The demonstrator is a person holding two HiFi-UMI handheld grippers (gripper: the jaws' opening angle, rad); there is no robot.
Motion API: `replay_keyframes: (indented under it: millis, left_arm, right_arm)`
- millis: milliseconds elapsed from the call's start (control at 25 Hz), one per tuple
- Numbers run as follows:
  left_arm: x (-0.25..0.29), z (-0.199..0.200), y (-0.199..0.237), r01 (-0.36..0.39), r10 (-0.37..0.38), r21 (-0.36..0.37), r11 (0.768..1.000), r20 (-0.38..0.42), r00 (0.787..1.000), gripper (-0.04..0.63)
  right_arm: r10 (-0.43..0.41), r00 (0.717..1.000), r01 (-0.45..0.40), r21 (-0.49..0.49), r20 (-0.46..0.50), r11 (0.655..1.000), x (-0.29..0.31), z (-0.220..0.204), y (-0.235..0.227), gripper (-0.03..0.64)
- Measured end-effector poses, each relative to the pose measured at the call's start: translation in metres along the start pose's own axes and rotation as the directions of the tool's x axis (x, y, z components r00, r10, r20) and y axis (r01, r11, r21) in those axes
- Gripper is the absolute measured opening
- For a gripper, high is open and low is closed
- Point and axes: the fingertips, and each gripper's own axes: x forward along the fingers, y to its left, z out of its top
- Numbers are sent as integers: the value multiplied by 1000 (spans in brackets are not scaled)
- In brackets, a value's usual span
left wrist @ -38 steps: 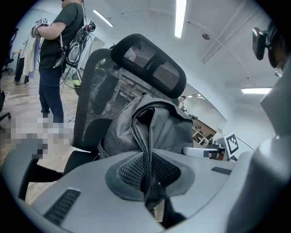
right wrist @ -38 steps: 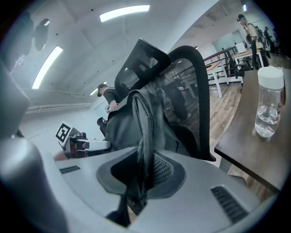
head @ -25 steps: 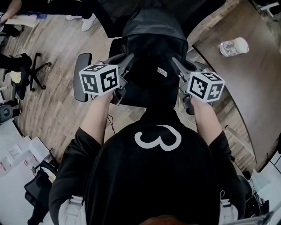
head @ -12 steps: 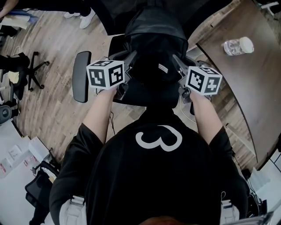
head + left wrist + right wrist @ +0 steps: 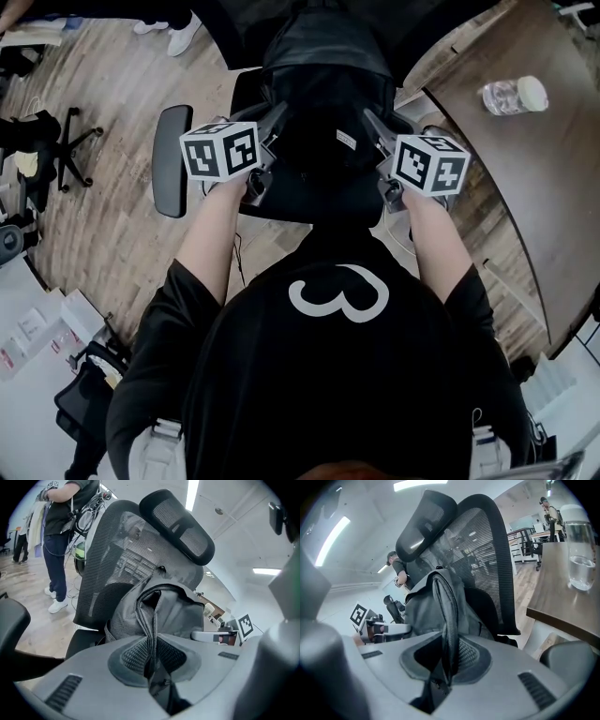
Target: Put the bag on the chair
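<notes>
Here, the left hand-held gripper [image 5: 152, 654] is pinching a zippered edge of the grey bag [image 5: 174, 613], its jaws nearly together on the fabric. The right hand-held gripper [image 5: 445, 662] is clamping the bag's other side likewise. The bag is sitting upright between them over the seat of the black chair [image 5: 107, 562], close against its mesh back. A water bottle [image 5: 514, 96] is standing on the counter [image 5: 530, 187].
</notes>
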Motion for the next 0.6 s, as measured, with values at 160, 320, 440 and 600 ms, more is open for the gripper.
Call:
replay_keyframes:
  millis: [160, 320, 440, 600]
  left_arm:
    - [1, -2, 2, 13, -13, 1, 1000, 8, 1000, 58]
    - [7, -4, 3, 36, -36, 7, 999, 22, 999, 58]
    - [10, -7, 5, 42, -41, -11, 999, 34, 999, 58]
    - [12, -8, 8, 35, -35, -6, 999, 38, 999, 58]
  right_arm:
    - [-12, 1000, 12, 1, 1, 1000, 2, -1, 0, 61]
    - [-13, 1000, 13, 11, 10, 1000, 4, -4, -5, 61]
    - [-18, 1000, 18, 22, 5, 1000, 6, -7, -7, 61]
    - [-26, 1000, 26, 20, 12, 999, 8, -7, -8, 61]
